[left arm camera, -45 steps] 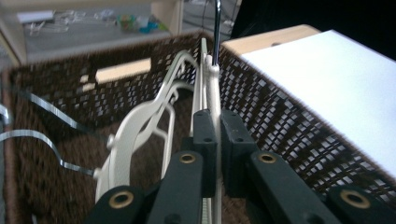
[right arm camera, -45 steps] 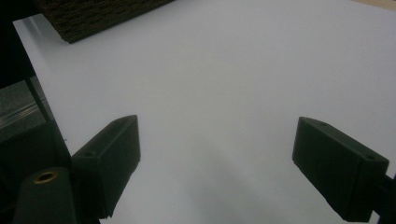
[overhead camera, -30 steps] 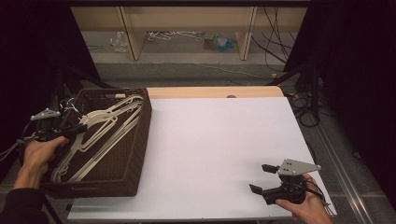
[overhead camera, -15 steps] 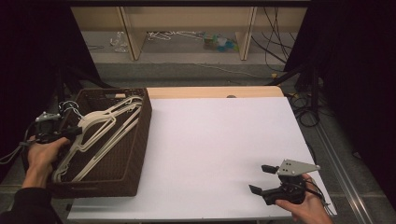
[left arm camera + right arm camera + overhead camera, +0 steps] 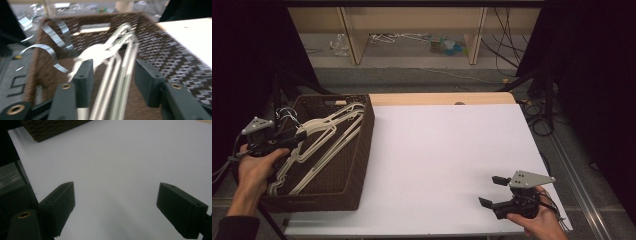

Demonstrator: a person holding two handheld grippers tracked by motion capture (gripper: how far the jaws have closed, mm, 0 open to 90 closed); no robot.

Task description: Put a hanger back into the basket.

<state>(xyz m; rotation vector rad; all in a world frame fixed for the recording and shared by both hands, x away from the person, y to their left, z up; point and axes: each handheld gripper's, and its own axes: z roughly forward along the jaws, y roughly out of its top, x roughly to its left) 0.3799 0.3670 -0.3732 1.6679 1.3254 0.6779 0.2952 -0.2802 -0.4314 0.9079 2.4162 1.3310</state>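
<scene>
**Left gripper loosens over the hangers in the basket**

The bundle of white plastic clothes hangers with silver metal hooks (image 5: 319, 142) lies slantwise in the dark brown woven rectangular basket (image 5: 357, 165), which sits at the 9 o'clock edge of the white tabletop (image 5: 447, 160). The hanger shoulders point toward 1 o'clock and the long bars run down toward 7 o'clock; the curled hooks gather at the basket's 10 o'clock corner. In the left gripper view the hangers (image 5: 112, 57) look glossy and blurred, their bars passing between the two black jaws.

No brand, label or readable writing can be made out on the hangers or the basket.

The left gripper (image 5: 294, 142) is held over the basket's 9 o'clock side. Its jaws have just been opening and now stand apart, with the hanger bars between them; the left pad looks to be against a bar, the right pad is clear of them. Compared with a second ago, this gripper sits a little higher and nearer the basket's left wall, with its grey plate now turned up.

The right gripper (image 5: 493, 192) rests at 5 o'clock on the tabletop, jaws spread wide with nothing between them, just where it was before.
</scene>
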